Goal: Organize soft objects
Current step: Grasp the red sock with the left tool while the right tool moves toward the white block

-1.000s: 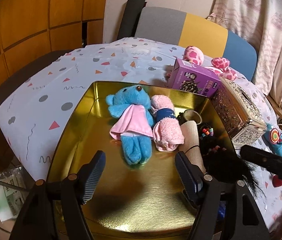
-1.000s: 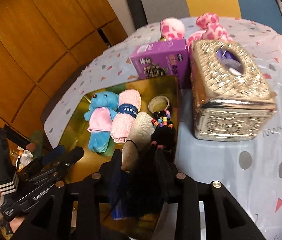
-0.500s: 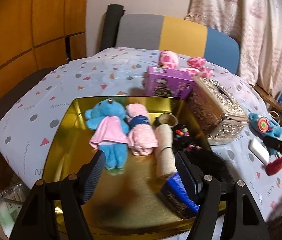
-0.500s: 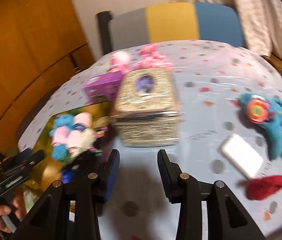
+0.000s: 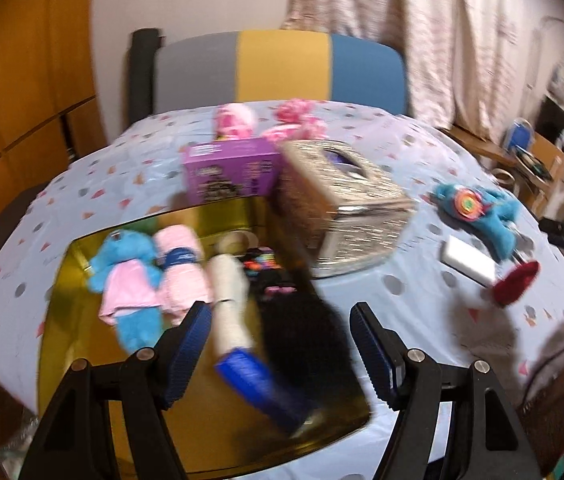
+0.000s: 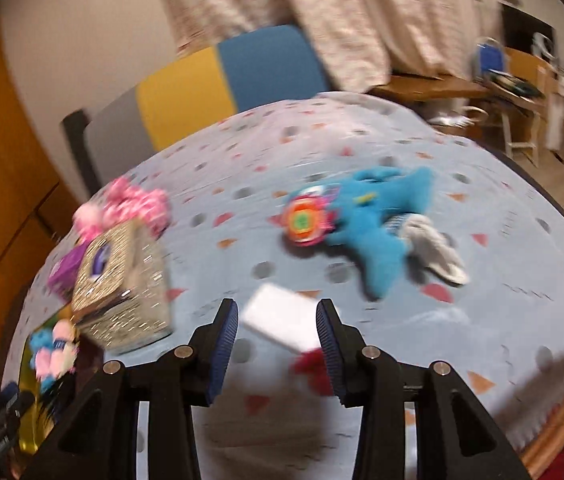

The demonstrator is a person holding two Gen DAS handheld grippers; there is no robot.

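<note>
— Where's the soft stuff sitting?

— Most of it is in the gold tray (image 5: 82,364), left of the silver tissue box (image 5: 345,216). A blue bear (image 5: 130,280) in a pink dress lies on its back at the tray's far left, a rolled pink towel (image 5: 182,276) with a dark band touching it, then a cream roll (image 5: 230,304), then a black furry thing (image 5: 305,332).

— And outside the tray?

— Right of the tissue box a blue plush (image 6: 377,220) with an orange-and-pink disc lies on the spotted cloth (image 6: 282,152), a white block (image 6: 282,320) nearer us, a red fuzzy piece (image 6: 309,368) just beside that. Pink spotted plush (image 5: 282,122) sits behind the box.

— The claws?

— Left gripper (image 5: 278,348) hangs released over the tray's near end, nothing pinched. Right gripper (image 6: 278,332) has just been spreading, empty, the white block showing between its fingers, with no contact that I can see. It's all blurred.
</note>
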